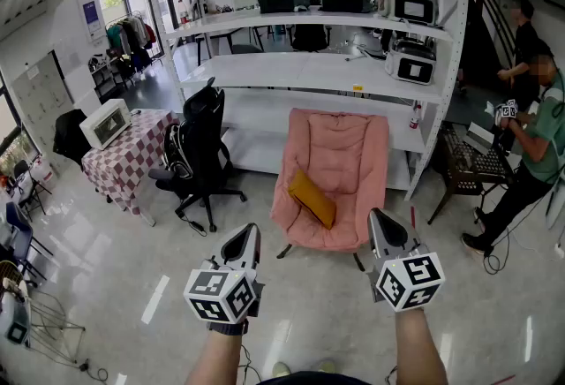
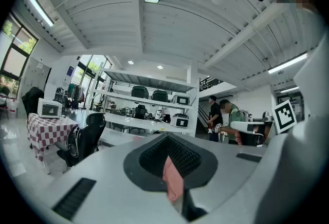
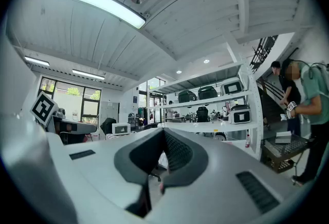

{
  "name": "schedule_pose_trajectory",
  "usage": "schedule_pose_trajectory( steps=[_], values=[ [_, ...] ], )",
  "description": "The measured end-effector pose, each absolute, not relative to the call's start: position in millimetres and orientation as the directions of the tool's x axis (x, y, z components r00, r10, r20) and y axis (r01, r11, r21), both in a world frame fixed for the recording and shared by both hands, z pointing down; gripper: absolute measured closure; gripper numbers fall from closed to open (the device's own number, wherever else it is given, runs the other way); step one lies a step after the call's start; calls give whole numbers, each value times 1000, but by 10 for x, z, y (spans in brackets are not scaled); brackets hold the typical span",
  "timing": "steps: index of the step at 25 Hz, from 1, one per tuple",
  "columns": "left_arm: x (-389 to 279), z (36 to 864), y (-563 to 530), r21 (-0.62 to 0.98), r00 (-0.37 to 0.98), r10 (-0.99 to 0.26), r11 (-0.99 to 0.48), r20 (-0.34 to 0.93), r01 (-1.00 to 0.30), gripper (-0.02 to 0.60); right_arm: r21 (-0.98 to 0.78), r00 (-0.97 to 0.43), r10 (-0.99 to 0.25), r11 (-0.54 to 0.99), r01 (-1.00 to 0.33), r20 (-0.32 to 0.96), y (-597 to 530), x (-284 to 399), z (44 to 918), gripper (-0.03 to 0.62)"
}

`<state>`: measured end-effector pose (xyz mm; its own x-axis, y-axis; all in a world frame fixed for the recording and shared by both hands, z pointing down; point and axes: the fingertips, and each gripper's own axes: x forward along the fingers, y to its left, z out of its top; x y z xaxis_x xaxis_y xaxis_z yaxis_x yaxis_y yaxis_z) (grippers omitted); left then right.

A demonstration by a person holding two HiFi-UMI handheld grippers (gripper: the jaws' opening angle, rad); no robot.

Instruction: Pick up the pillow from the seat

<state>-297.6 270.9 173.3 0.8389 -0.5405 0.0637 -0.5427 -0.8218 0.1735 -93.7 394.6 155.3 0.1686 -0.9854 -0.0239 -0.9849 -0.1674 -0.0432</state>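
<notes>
Head view: pillow (image 1: 312,198) leans at the seat's (image 1: 340,154) left edge; my left tongs (image 1: 248,237) and right tongs (image 1: 378,224) sit closed, empty, aimed level at it.

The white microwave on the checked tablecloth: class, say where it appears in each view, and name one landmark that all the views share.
Head view: white microwave, left side, on the checked table.
Left gripper view: white microwave at the far left, mid-height.
Right gripper view: white microwave, small, left of centre.
Shared landmark: the white shelving unit, right of it in every view.
</notes>
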Motion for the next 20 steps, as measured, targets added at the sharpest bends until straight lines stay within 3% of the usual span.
schedule_pose_trajectory(
  steps=[20],
  values=[
    [-2813,1758,2789,170,848,-526,-831,68,-529,575,-90,159,-986,-154,-984,-55,4020,-828,1553,591]
  ],
)
